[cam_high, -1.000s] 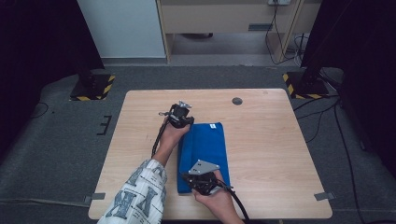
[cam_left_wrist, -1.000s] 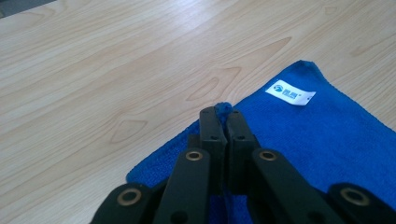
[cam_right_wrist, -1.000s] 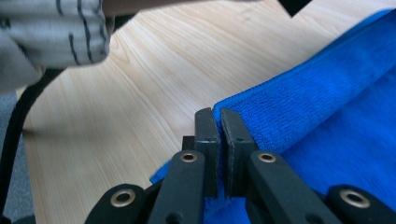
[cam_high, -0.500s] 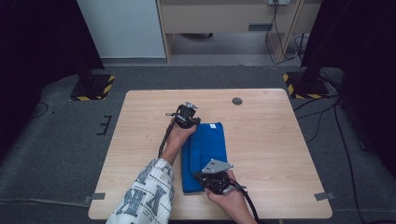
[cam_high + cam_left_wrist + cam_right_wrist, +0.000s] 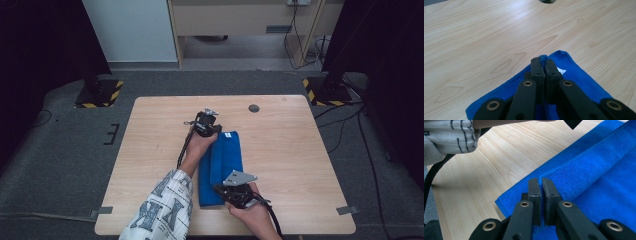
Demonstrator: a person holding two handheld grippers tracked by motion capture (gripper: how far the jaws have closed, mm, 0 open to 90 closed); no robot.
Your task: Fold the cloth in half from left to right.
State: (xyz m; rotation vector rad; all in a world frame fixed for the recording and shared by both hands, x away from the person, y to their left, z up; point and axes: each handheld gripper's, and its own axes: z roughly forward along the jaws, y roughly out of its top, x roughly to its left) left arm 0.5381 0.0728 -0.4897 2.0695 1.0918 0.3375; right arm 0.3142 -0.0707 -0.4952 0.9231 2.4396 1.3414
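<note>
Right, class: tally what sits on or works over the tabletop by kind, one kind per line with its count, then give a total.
Blue towel: 1
Handheld grippers: 2, the left gripper and the right gripper, both shut on the towel
Dark round hole in the table: 1
Total: 4

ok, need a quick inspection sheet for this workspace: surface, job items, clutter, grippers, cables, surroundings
Surface: light wooden table, round grommet hole near far edge.
Job's things: blue terry towel, partly folded lengthwise, white tag at far end.
Clutter: nothing seen.
Grippers: left gripper shut on the towel's far edge; right gripper shut on its near edge.
Cables: black gripper cable along left forearm.
Surroundings: grey carpet, hazard-striped stand bases.
</note>
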